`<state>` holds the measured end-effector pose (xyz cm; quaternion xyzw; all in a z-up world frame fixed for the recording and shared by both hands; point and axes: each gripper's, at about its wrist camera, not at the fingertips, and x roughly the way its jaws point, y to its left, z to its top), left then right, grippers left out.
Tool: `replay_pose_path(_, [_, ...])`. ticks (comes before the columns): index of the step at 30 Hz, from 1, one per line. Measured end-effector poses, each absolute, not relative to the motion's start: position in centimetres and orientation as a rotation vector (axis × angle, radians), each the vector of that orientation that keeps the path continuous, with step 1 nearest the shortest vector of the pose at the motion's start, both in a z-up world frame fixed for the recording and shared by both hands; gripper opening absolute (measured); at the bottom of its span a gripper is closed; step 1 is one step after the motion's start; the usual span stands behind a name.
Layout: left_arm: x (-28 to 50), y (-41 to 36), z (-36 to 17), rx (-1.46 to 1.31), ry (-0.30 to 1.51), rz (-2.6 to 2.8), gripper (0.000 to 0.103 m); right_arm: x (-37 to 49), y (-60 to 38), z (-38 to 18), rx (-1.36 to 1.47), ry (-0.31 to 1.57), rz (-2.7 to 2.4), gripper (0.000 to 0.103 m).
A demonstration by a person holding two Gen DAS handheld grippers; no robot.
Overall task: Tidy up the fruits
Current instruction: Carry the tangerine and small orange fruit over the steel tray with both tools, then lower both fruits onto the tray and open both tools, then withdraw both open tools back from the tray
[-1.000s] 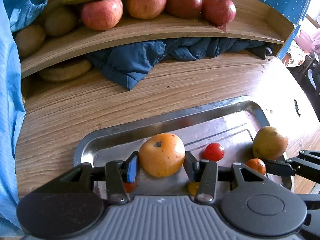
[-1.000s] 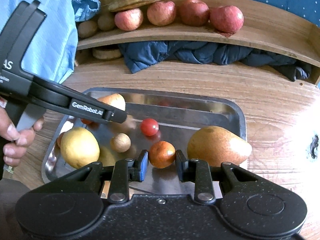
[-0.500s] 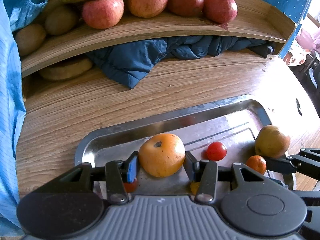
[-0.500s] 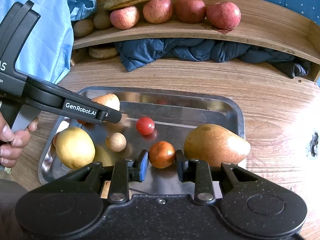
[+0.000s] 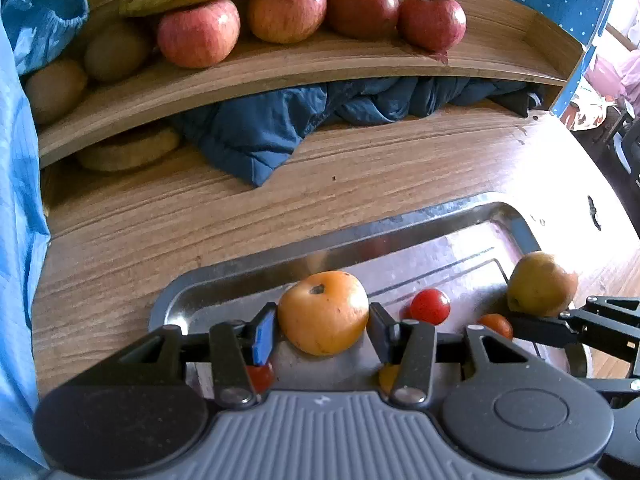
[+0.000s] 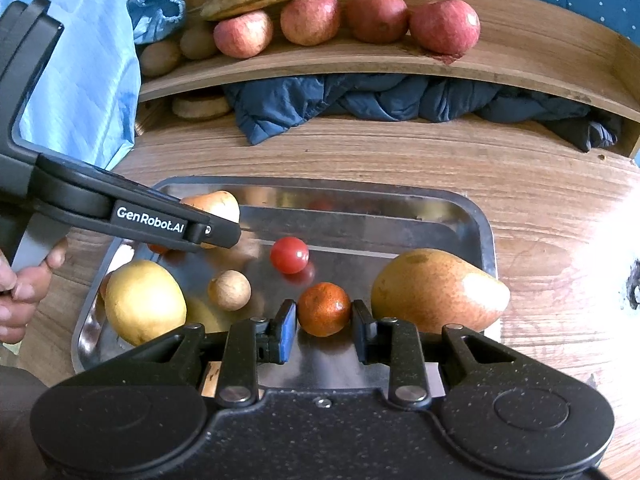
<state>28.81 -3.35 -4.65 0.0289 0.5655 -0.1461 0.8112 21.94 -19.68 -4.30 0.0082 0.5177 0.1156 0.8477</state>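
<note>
Wood-grain table with curved shelf holding four red apples, bananas and kiwis: evidently sorted. Steel tray keeps a speckled pear, yellow fruit and cherry tomato. Left gripper clamps a smooth orange persimmon; right gripper, nearly closed, pinches a dimpled mandarin.

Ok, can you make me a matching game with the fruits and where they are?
Things:
1. red apples
2. small orange
3. cherry tomato
4. pear

Places:
A. loose in the middle of the tray
B. between the right gripper fingers
C. up on the wooden shelf
D. lying at the tray's right side

Pairs: 1-C, 2-B, 3-A, 4-D
</note>
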Motion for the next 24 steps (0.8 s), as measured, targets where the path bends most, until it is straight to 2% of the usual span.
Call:
replay_pose_path(3, [28.8, -3.5, -4.2, 0.079, 1.191, -0.300, 0.054, 22.0, -19.7, -4.5, 0.023, 1.082, 0.238, 0.033])
replay_pose_path(9, [28.1, -3.3, -3.1, 0.068, 1.161, -0.248, 0.068, 22.0, -20.1, -4.1, 0.035, 1.060, 0.266, 0.039])
replay_pose_path(13, [27.3, -2.9, -2.1, 0.041, 1.143, -0.185, 0.080, 21.9, -20.2, -3.5, 0.015, 1.052, 0.323, 0.047])
replay_pose_path(21, [26.0, -2.8, -0.7, 0.020, 1.102, -0.087, 0.095, 21.5, -20.8, -1.8, -0.009, 1.002, 0.411, 0.063])
replay_pose_path(24, [25.8, -2.8, -0.4, 0.026, 1.094, -0.038, 0.099, 21.4, -21.3, -1.2, -0.010, 0.976, 0.425, 0.074])
